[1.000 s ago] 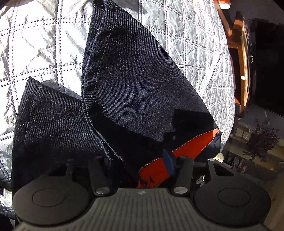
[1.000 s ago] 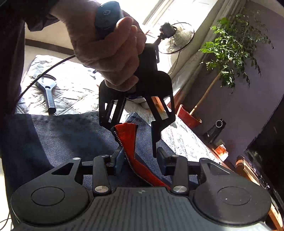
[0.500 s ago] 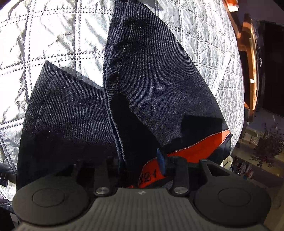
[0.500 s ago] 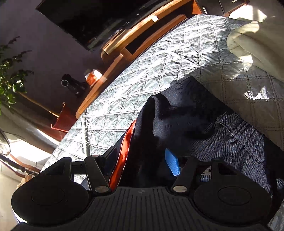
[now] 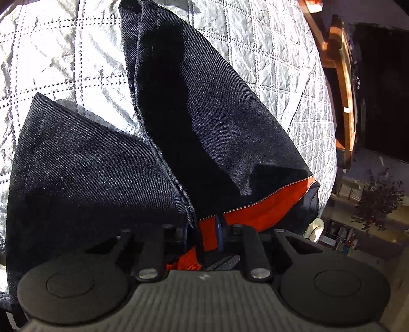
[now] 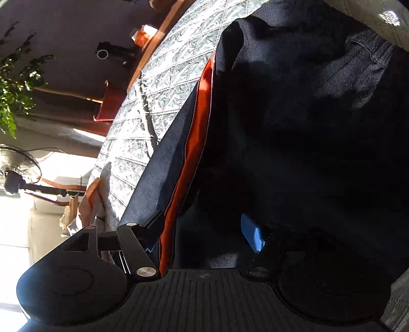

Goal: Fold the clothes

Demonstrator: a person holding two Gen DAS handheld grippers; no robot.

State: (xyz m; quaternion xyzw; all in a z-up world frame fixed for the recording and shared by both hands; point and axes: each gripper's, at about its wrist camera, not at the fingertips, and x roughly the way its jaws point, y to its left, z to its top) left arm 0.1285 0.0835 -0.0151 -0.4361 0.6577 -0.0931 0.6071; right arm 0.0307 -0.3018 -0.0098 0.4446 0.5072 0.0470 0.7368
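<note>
A dark navy garment point(image 5: 204, 127) with an orange lining point(image 5: 255, 209) along its zip lies on a quilted silver bedspread point(image 5: 64, 51). My left gripper point(image 5: 203, 229) is closing, and its blue pads pinch the garment's edge by the zip. In the right wrist view the same garment point(image 6: 306, 127) fills the right side, with its orange zip strip point(image 6: 196, 127) running up the middle. My right gripper point(image 6: 202, 229) is opening. The fabric lies loose between its wide-apart fingers, and the blue pad point(image 6: 251, 236) stands off the cloth.
The bedspread's point(image 6: 153, 102) edge drops off toward a wooden bench point(image 5: 342, 76) and a dark screen. A leafy plant point(image 6: 15, 84), a red pot point(image 6: 110, 102) and a standing fan point(image 6: 18, 166) are on the floor side. A cream blanket point(image 6: 370, 15) lies beyond the garment.
My left jaws have closed onto the garment's zip edge. The right gripper has rolled right over, swung away from the left hand to the garment on the bed, and widened its jaws.
</note>
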